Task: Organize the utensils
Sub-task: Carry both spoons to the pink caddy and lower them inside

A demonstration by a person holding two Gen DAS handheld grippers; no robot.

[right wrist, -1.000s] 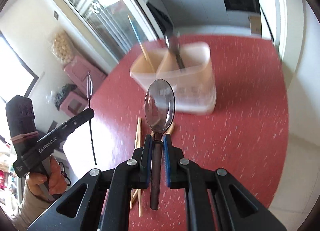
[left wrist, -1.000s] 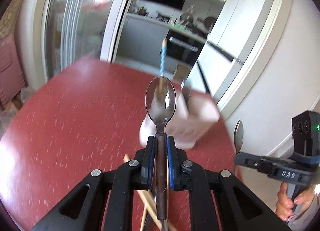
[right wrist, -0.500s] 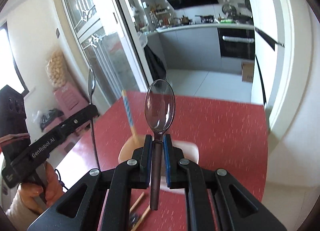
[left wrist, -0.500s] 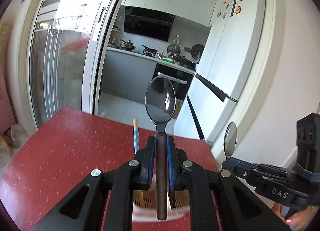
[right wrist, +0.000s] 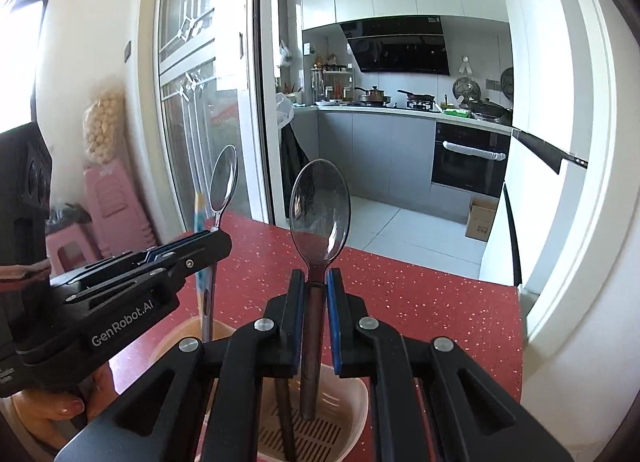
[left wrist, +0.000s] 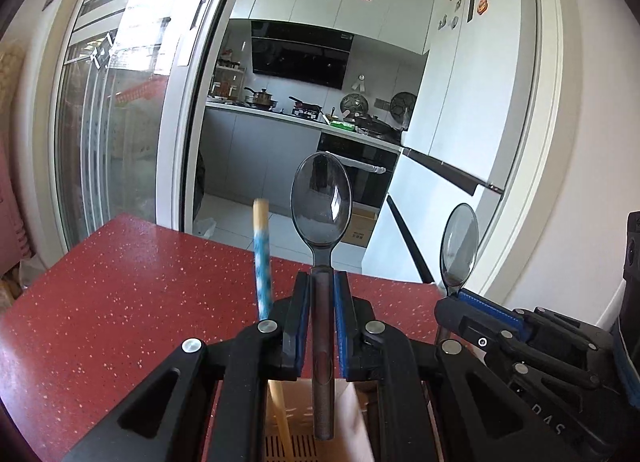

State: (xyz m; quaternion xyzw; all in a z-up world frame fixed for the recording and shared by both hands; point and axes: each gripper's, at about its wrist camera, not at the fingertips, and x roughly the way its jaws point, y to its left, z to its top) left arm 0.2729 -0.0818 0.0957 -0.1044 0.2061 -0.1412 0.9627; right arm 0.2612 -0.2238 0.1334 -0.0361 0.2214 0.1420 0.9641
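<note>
Both grippers poised over the utensil holder on the red table, each with a spoon! The left gripper pinches its spoon by the handle, bowl up; the right gripper clamps a second spoon likewise. This looks like the drop-in step: next, lower each handle into a compartment, then let go.

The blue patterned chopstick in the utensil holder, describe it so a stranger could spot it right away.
On the red speckled table stands a pale plastic utensil holder with a slotted bottom. A blue-and-white patterned chopstick with a plain wooden tip stands up from it, left of the spoon in the left gripper. Unlike the two shiny metal spoons nearby, it is a thin straight stick.
</note>
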